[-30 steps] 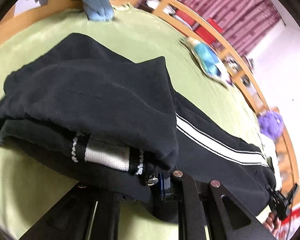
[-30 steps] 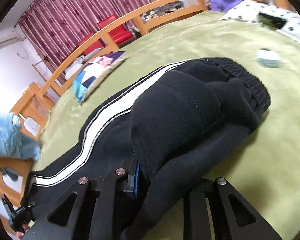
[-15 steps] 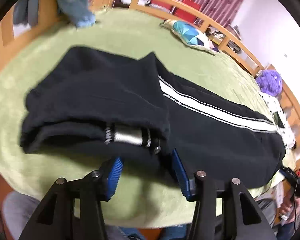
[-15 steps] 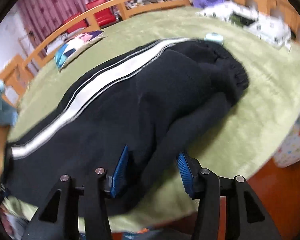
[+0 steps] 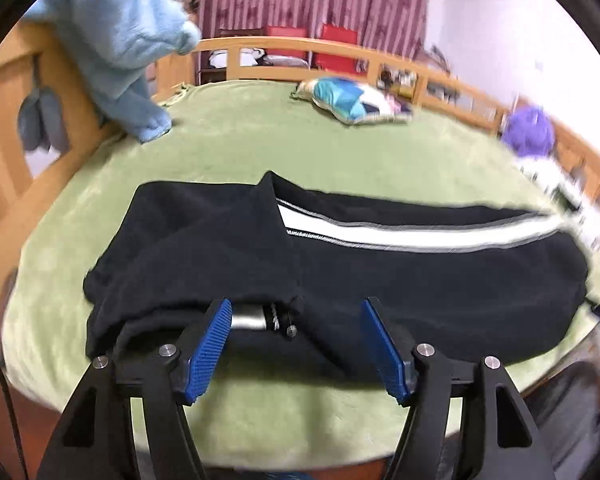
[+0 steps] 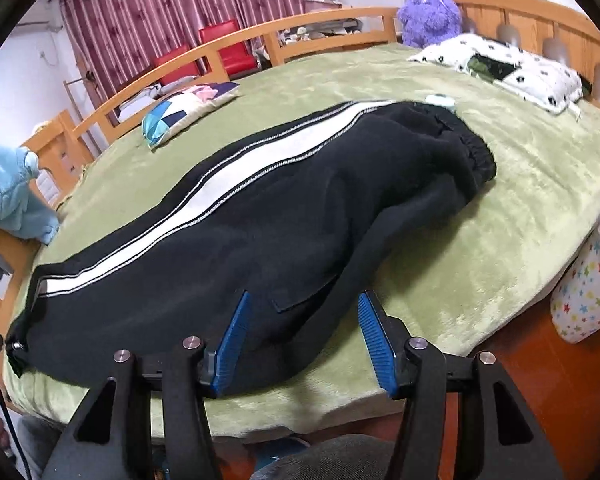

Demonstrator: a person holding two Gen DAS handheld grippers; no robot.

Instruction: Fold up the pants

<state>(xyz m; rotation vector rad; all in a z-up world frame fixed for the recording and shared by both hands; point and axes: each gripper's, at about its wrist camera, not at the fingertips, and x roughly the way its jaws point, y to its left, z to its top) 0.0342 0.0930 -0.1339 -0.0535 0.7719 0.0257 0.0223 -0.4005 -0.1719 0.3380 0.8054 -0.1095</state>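
Black pants point(image 5: 380, 272) with a white side stripe lie lengthwise on the green bed cover point(image 5: 260, 148). Their leg end is folded back over itself on the left in the left wrist view. The same pants point(image 6: 260, 220) show in the right wrist view, with the elastic waistband at the right. My left gripper point(image 5: 296, 320) is open and empty, just in front of the folded leg end. My right gripper point(image 6: 302, 312) is open and empty, over the near edge of the pants below the waist.
A wooden bed rail point(image 5: 340, 46) runs round the far side. A blue plush point(image 5: 116, 44), a patchwork cushion point(image 5: 352, 100), a purple plush point(image 6: 428, 16), a spotted pillow point(image 6: 508, 68) and a small pale object point(image 6: 440, 101) sit on the bed. A star-print bin point(image 6: 588, 288) stands beside it.
Both grippers let go of the pants, opened and drew back toward the near bed edge. The folded leg end now lies flat on the pants.
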